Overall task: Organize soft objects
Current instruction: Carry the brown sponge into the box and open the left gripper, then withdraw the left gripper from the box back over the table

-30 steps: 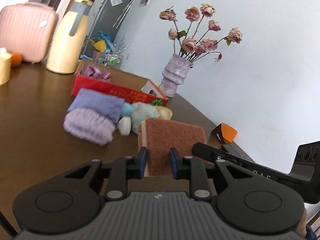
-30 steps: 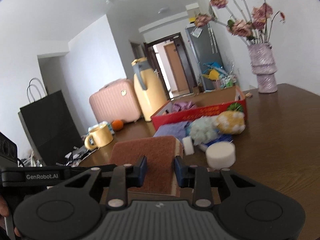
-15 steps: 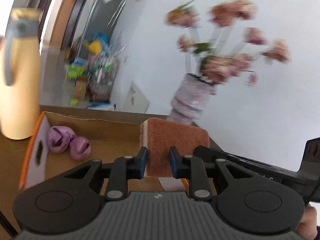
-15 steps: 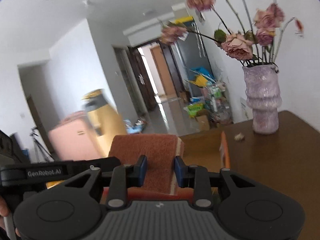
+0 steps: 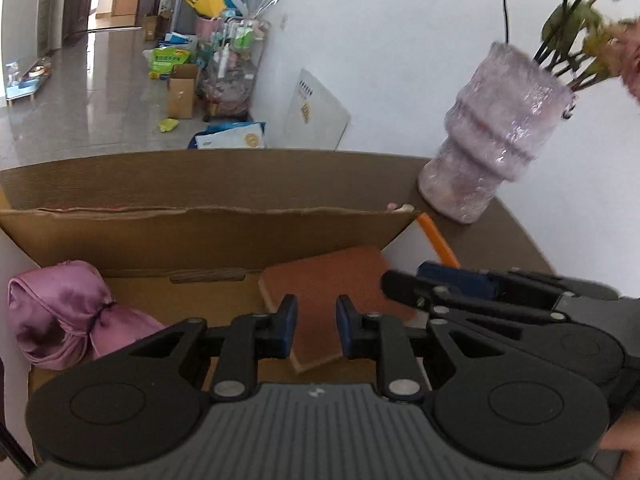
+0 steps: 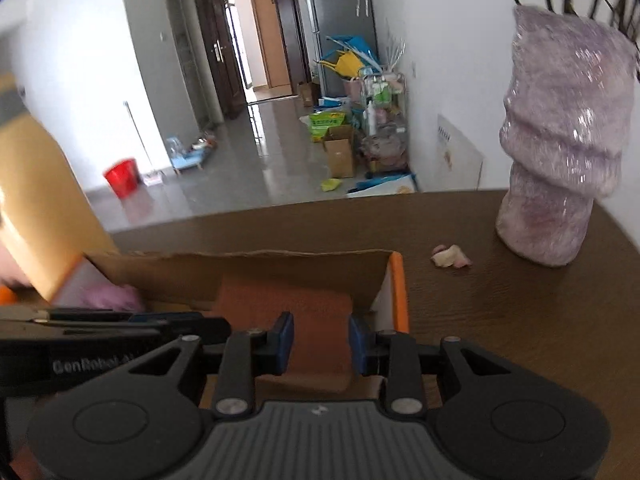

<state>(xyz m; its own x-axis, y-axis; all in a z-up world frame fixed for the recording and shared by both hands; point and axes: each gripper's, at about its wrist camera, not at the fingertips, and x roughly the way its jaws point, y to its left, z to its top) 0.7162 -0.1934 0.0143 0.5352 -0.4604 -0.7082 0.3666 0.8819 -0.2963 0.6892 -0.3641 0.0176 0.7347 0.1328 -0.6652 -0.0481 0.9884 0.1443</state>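
The brown sponge [image 5: 332,292] sits tilted over the right end of the cardboard box [image 5: 200,236], gripped near its edge by both tongs. Left tongs [image 5: 316,330] and right tongs [image 6: 320,344] are each narrowly parted and pinch it. Purple cloth [image 5: 60,316] lies at the box's left end. Risk: uneven release leaves the sponge propped against the wall; the vase [image 6: 560,152] stands near.

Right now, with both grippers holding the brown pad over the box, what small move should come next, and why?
Probably lower the brown pad a little further and let go. It already hangs inside the cardboard box, beside the purple cloth, with the left gripper and the right gripper each clamped on it. The box floor beneath looks bare, so it should settle flat.
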